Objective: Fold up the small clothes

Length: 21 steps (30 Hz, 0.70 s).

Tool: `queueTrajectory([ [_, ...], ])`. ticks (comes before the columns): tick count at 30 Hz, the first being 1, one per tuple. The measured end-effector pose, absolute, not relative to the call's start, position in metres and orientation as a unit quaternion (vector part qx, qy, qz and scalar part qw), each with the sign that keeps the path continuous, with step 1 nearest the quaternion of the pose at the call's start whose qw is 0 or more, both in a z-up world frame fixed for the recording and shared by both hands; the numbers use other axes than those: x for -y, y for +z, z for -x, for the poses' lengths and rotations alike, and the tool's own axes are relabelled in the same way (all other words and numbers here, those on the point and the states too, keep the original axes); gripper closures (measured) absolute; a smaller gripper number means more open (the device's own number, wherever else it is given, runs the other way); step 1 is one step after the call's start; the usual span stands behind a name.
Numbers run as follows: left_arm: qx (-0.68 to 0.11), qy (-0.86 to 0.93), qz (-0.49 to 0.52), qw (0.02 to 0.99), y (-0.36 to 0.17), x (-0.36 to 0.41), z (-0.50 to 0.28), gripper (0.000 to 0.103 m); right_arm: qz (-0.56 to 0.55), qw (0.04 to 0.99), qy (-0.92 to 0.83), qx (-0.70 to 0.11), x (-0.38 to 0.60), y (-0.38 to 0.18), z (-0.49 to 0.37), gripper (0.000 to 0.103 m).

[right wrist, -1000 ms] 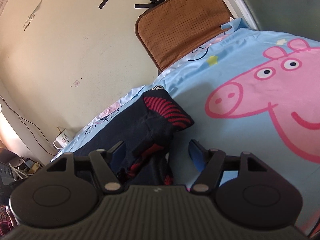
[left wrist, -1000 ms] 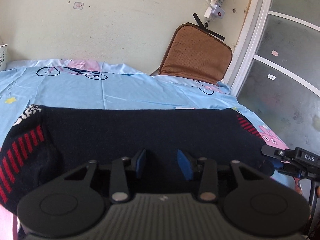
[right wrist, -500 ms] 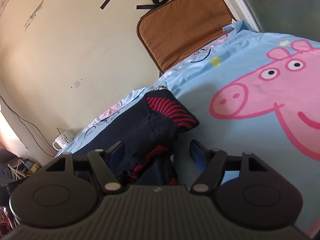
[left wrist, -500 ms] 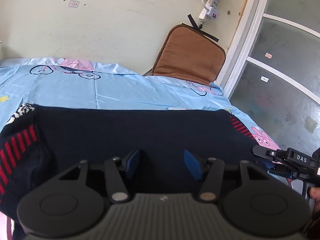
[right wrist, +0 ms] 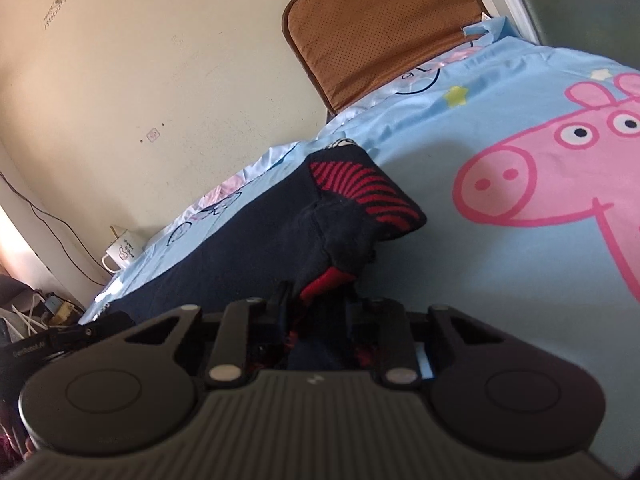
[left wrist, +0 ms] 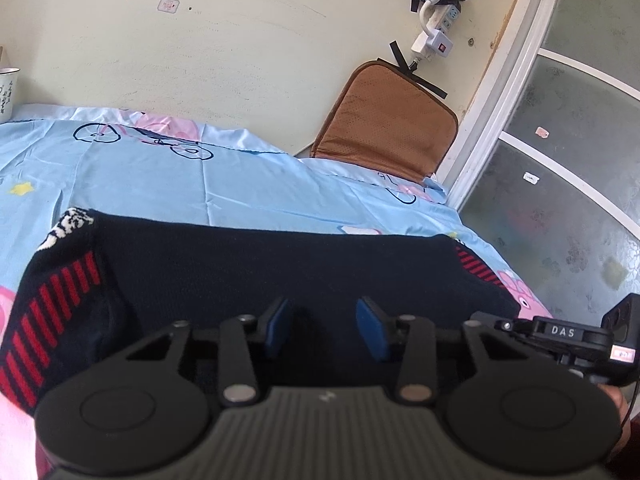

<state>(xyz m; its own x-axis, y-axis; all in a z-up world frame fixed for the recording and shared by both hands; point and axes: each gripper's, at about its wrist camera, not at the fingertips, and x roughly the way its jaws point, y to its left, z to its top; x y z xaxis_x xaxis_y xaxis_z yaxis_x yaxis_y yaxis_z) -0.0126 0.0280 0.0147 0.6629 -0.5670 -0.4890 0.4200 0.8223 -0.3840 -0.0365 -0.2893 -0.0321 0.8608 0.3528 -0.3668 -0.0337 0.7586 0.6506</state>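
Right gripper (right wrist: 316, 312) at 6 o'clock: jaws closing on bunched hem of the dark garment (right wrist: 248, 248); pads hidden in cloth. Left gripper (left wrist: 326, 326): jaws closing, blue pads (left wrist: 372, 332) apart over the garment's near edge; contact hard to make out. Garment flat on blue sheet (left wrist: 160, 184). Brown cushion (left wrist: 384, 124) at 1 o'clock, base cut off.
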Motion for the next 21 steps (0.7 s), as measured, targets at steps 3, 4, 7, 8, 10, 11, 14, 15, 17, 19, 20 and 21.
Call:
queueTrajectory([
  [3, -0.287, -0.265, 0.138, 0.91, 0.026, -0.046, 0.014, 0.076, -0.341, 0.907, 0.128, -0.213, 0.288, -0.012, 0.041, 0.081],
  [4, -0.276, -0.258, 0.149, 0.914, 0.032, -0.056, 0.015, 0.076, -0.328, 0.913, 0.138, -0.2, 0.282, -0.001, 0.042, 0.082],
  [7, -0.241, -0.227, 0.191, 0.924, 0.05, -0.093, 0.017, 0.076, -0.275, 0.928, 0.181, -0.173, 0.254, 0.036, 0.04, 0.082],
  [8, -0.23, -0.216, 0.207, 0.926, 0.055, -0.107, 0.019, 0.076, -0.257, 0.93, 0.201, -0.167, 0.243, 0.047, 0.038, 0.082],
  [10, -0.209, -0.191, 0.237, 0.929, 0.063, -0.135, 0.025, 0.076, -0.218, 0.93, 0.248, -0.163, 0.212, 0.067, 0.03, 0.082],
  [11, -0.201, -0.177, 0.246, 0.931, 0.064, -0.147, 0.029, 0.076, -0.196, 0.93, 0.267, -0.162, 0.195, 0.074, 0.026, 0.082],
  [14, -0.183, -0.134, 0.256, 0.94, 0.066, -0.177, 0.044, 0.076, -0.129, 0.919, 0.328, -0.178, 0.138, 0.084, 0.014, 0.082],
  [15, -0.182, -0.123, 0.259, 0.941, 0.065, -0.185, 0.047, 0.076, -0.106, 0.913, 0.345, -0.191, 0.119, 0.083, 0.009, 0.082],
  [17, -0.185, -0.109, 0.266, 0.94, 0.061, -0.196, 0.053, 0.076, -0.043, 0.9, 0.371, -0.225, 0.077, 0.072, 0.001, 0.082],
  [19, -0.195, -0.099, 0.27, 0.938, 0.054, -0.202, 0.055, 0.074, 0.018, 0.883, 0.388, -0.263, 0.04, 0.047, -0.006, 0.078],
  [20, -0.201, -0.098, 0.272, 0.936, 0.051, -0.203, 0.055, 0.073, 0.034, 0.874, 0.397, -0.277, 0.03, 0.036, -0.008, 0.072],
  [21, -0.209, -0.101, 0.273, 0.934, 0.047, -0.203, 0.054, 0.07, 0.044, 0.877, 0.407, -0.25, 0.028, 0.033, -0.001, 0.066],
])
